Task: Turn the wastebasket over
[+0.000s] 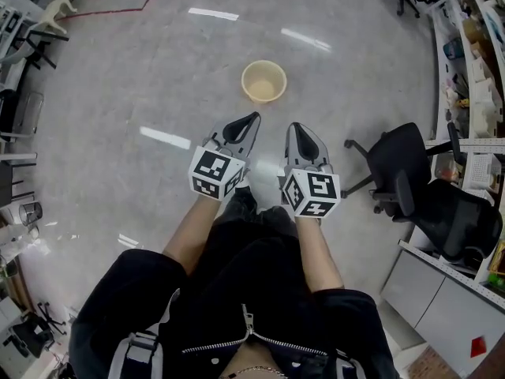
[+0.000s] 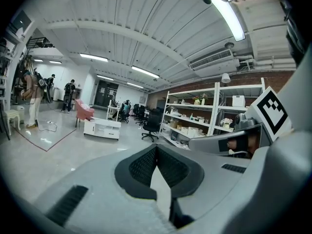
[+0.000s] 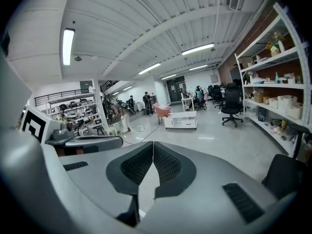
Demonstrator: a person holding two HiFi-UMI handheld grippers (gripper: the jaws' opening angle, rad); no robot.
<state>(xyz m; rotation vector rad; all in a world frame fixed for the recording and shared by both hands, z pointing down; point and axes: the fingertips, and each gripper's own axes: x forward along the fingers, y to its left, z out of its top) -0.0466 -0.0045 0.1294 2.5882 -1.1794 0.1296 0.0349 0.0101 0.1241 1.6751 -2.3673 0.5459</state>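
A round beige wastebasket [image 1: 263, 80] stands upright on the grey floor, mouth up, ahead of both grippers in the head view. My left gripper [image 1: 252, 118] and my right gripper [image 1: 293, 126] are held side by side in front of the person's body, both short of the basket and not touching it. Each is shut with nothing between its jaws. In the left gripper view the tips [image 2: 156, 147] meet, and the same holds in the right gripper view [image 3: 153, 144]. Neither gripper view shows the basket.
A black office chair [image 1: 410, 184] stands on the floor to the right, beside white shelving [image 1: 465, 61]. Equipment and a stool [image 1: 55, 10] line the left edge. Farther into the room are a low white table [image 3: 180, 120], a pink chair [image 2: 84, 111], more chairs and standing people.
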